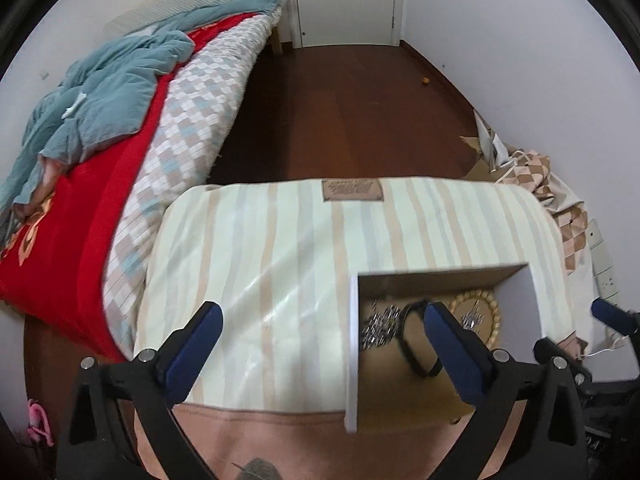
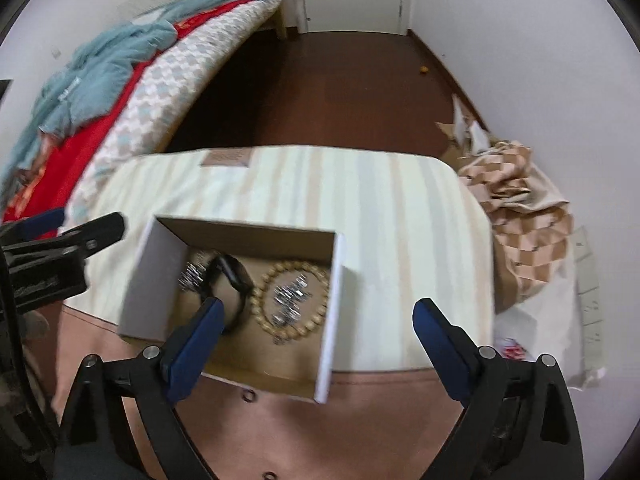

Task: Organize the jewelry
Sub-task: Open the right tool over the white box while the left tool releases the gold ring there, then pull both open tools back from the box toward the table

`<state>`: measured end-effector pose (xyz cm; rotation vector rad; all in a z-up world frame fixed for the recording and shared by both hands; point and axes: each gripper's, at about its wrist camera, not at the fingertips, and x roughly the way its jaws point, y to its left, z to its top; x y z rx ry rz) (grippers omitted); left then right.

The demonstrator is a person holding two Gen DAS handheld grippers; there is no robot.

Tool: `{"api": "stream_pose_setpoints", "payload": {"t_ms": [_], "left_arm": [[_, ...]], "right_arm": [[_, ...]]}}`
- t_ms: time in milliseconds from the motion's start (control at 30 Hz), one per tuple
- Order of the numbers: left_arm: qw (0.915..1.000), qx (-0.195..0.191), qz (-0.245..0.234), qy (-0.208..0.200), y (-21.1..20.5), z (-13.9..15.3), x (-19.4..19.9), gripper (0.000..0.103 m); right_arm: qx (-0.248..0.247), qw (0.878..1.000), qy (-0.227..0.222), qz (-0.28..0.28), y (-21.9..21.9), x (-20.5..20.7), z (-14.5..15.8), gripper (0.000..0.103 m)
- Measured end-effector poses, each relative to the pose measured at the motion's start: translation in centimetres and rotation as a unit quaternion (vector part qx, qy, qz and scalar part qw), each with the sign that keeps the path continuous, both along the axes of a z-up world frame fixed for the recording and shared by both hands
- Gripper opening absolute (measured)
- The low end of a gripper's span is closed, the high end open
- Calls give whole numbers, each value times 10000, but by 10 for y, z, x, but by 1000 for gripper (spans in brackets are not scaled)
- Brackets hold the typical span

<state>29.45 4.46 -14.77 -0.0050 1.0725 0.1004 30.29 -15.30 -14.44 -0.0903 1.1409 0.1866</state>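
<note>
Both the left tongs (image 1: 324, 312) and right tongs (image 2: 316, 308) gape empty over the box (image 2: 332, 308), which already holds beads (image 2: 266, 280), watch (image 2: 236, 272) and sparkly pieces (image 2: 290, 296); little seems left.

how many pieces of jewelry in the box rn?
4 visible in the cardboard box: black band left of centre, bead bracelet to its right, silver piece inside the bead ring, another silver piece by the left wall. More could be hidden.
</note>
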Motion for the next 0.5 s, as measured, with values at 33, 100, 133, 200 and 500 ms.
{"api": "stream_pose_setpoints", "payload": {"t_ms": [33, 100, 133, 200, 500], "left_arm": [[10000, 23, 22, -13, -1, -2, -7, 103], [10000, 33, 39, -19, -3, -5, -17, 103], [10000, 48, 50, -14, -3, -6, -21, 103], [9999, 75, 75, -27, -3, -7, -30, 103], [9990, 186, 237, -339, -3, 17, -73, 103]], "right_arm": [[-67, 10000, 41, -26, 0, -4, -3, 99], [-54, 9999, 105, -47, -2, -10, -6, 103], [-77, 9999, 112, -58, -3, -13, -8, 103], [-145, 9998, 84, -100, -4, -19, -8, 103], [-125, 9996, -128, -230, -7, -52, 15, 103]]}}
